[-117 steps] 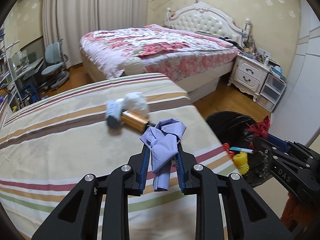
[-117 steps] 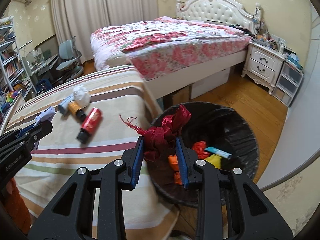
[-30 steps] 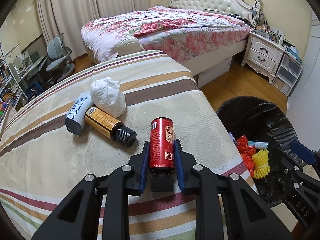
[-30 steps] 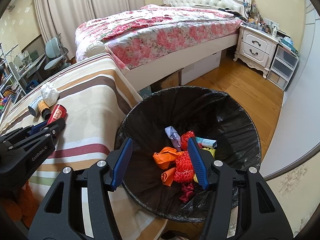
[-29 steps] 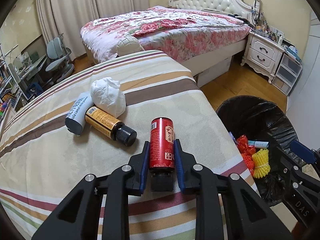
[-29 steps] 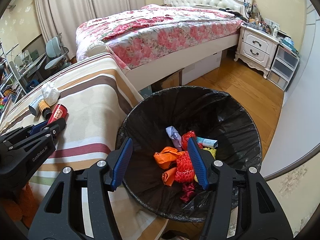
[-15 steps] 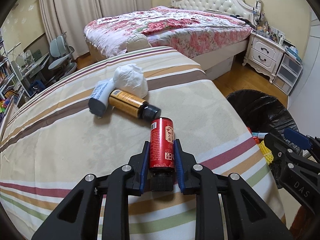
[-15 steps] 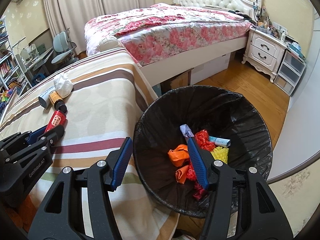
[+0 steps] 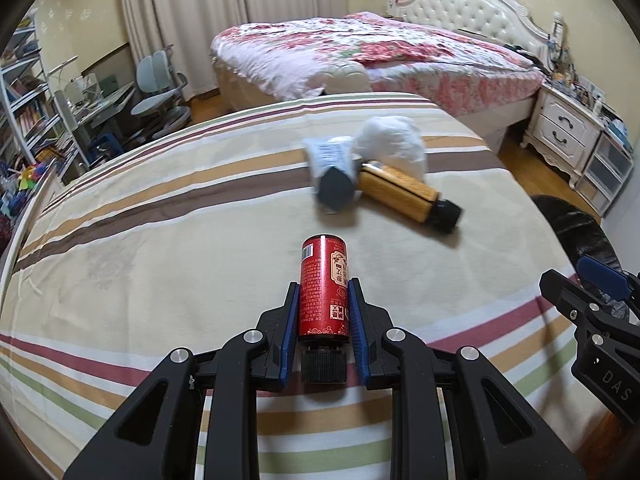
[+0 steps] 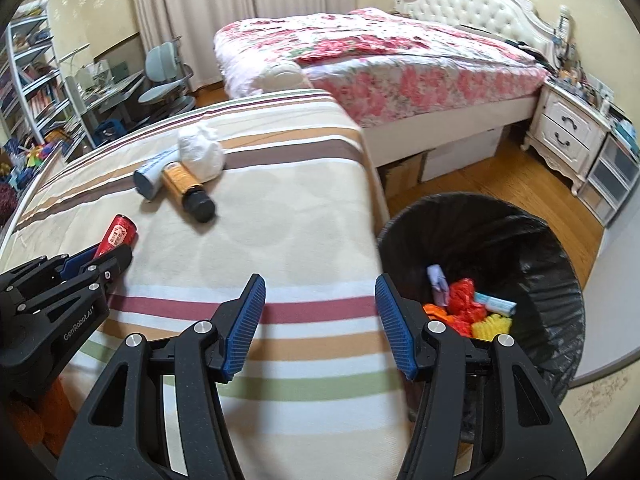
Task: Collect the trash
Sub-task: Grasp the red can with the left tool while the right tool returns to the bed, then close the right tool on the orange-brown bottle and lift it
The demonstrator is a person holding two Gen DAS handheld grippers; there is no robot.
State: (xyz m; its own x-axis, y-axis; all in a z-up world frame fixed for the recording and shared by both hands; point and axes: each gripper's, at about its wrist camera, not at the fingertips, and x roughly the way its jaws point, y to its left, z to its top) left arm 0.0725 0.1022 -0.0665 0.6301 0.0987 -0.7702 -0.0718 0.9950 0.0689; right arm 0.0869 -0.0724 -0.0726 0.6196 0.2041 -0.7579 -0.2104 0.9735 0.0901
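clamping the red bottle (image 9: pixel 323 290) over the striped bed (image 9: pixel 160 248), the left gripper (image 9: pixel 323 316) grips; right gripper (image 10: pixel 320 320) gapes beside the bin (image 10: pixel 532 240).

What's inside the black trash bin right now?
The black trash bin holds a lavender scrap, red and orange pieces, something yellow and a pale tube. Anything beneath that pile is hidden.

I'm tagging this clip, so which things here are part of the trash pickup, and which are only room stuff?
Job: red bottle, held by left gripper; amber bottle; grey tube; white wad; trash bin.

Background: floral bed; nightstand; desk chairs.
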